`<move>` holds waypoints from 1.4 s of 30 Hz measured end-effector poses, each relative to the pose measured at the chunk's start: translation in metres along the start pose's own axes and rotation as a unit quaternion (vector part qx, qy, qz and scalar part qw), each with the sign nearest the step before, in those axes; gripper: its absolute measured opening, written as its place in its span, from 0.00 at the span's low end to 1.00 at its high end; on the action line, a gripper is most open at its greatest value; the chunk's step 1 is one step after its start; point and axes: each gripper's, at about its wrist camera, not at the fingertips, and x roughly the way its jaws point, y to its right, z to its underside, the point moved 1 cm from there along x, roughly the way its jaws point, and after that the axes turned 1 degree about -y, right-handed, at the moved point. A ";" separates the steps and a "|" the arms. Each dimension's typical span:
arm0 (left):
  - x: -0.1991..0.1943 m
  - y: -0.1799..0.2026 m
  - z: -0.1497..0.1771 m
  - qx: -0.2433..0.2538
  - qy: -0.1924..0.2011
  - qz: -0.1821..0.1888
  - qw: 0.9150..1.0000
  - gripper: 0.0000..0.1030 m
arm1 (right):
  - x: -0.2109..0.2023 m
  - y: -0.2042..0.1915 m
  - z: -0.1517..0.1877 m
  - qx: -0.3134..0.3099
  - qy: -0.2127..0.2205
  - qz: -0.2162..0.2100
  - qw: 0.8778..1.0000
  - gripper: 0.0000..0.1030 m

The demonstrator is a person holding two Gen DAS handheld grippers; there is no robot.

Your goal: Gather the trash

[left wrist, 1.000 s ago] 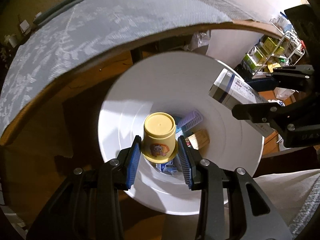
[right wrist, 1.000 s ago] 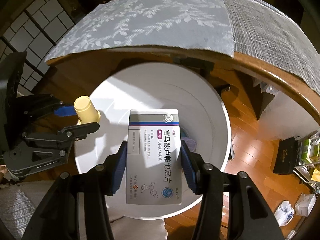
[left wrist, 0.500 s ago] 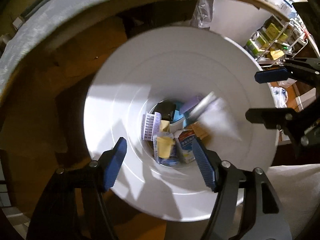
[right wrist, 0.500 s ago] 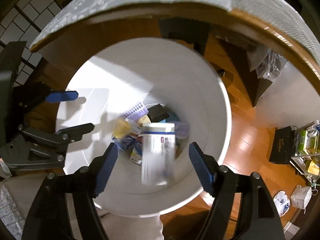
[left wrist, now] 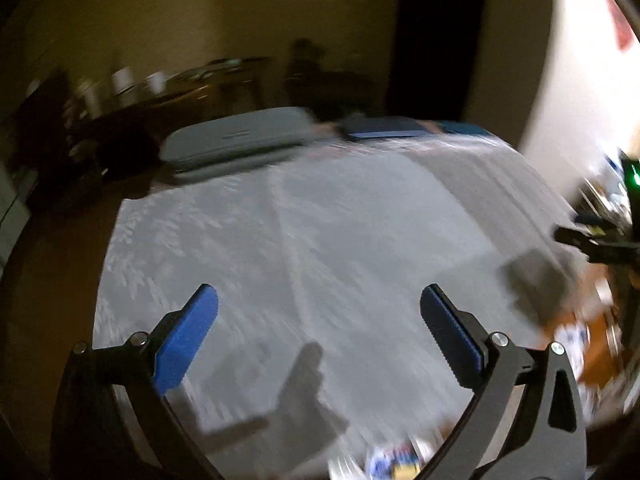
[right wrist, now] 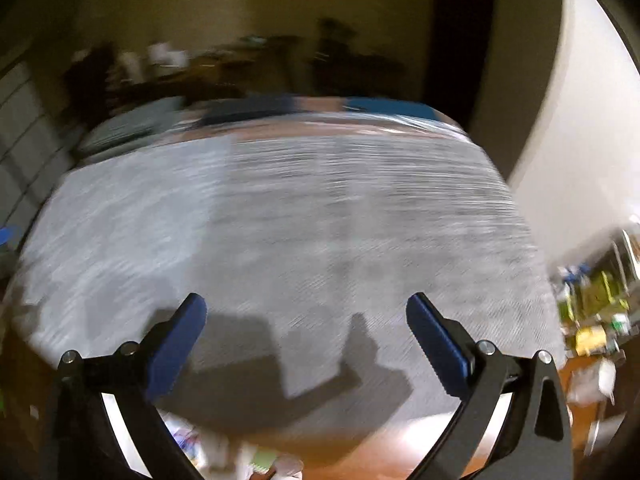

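Note:
Both views are blurred by motion. My left gripper [left wrist: 320, 304] hangs over the grey patterned tablecloth [left wrist: 320, 220]; its jaws are opening wide and nothing is between the blue pads [left wrist: 188, 332]. My right gripper [right wrist: 306, 310] is also over the tablecloth [right wrist: 320, 220], jaws opening and empty. Its dark fingers show at the right edge of the left wrist view [left wrist: 596, 242]. Thrown-away packets [left wrist: 394, 460] show at the bottom edge. The white bin's wall [right wrist: 114, 416] and trash in it [right wrist: 188, 440] peek out below the table edge.
Grey cushions [left wrist: 236, 142] and a blue one [left wrist: 384, 128] lie at the table's far side. A dark sideboard with cups [left wrist: 132, 84] stands behind. A cluttered shelf [right wrist: 592, 304] and wooden floor [right wrist: 400, 440] are at the right.
Both grippers let go: the yellow cup and the medicine box dropped into the white bin. Both then opened wider, lifted and swung from the bin to over the table.

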 end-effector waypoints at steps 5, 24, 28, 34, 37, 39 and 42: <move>0.074 -0.046 -0.035 -0.050 -0.027 -0.047 0.997 0.98 | 0.056 0.050 -0.039 0.050 -0.011 0.051 0.997 0.96; 0.129 -0.089 -0.055 -0.081 -0.069 -0.071 0.992 0.99 | 0.109 0.111 -0.094 0.082 -0.006 0.088 0.993 0.96; 0.128 -0.089 -0.054 -0.081 -0.069 -0.071 0.992 0.99 | 0.108 0.111 -0.093 0.082 -0.006 0.089 0.993 0.96; 0.129 -0.089 -0.055 -0.081 -0.069 -0.071 0.992 0.99 | 0.108 0.110 -0.093 0.082 -0.006 0.089 0.993 0.96; 0.129 -0.089 -0.055 -0.081 -0.069 -0.071 0.992 0.99 | 0.108 0.111 -0.093 0.082 -0.006 0.089 0.993 0.96; 0.130 -0.089 -0.055 -0.081 -0.069 -0.071 0.992 0.99 | 0.108 0.111 -0.093 0.082 -0.006 0.089 0.993 0.96; 0.129 -0.089 -0.055 -0.081 -0.069 -0.071 0.992 0.99 | 0.108 0.111 -0.093 0.082 -0.006 0.089 0.993 0.96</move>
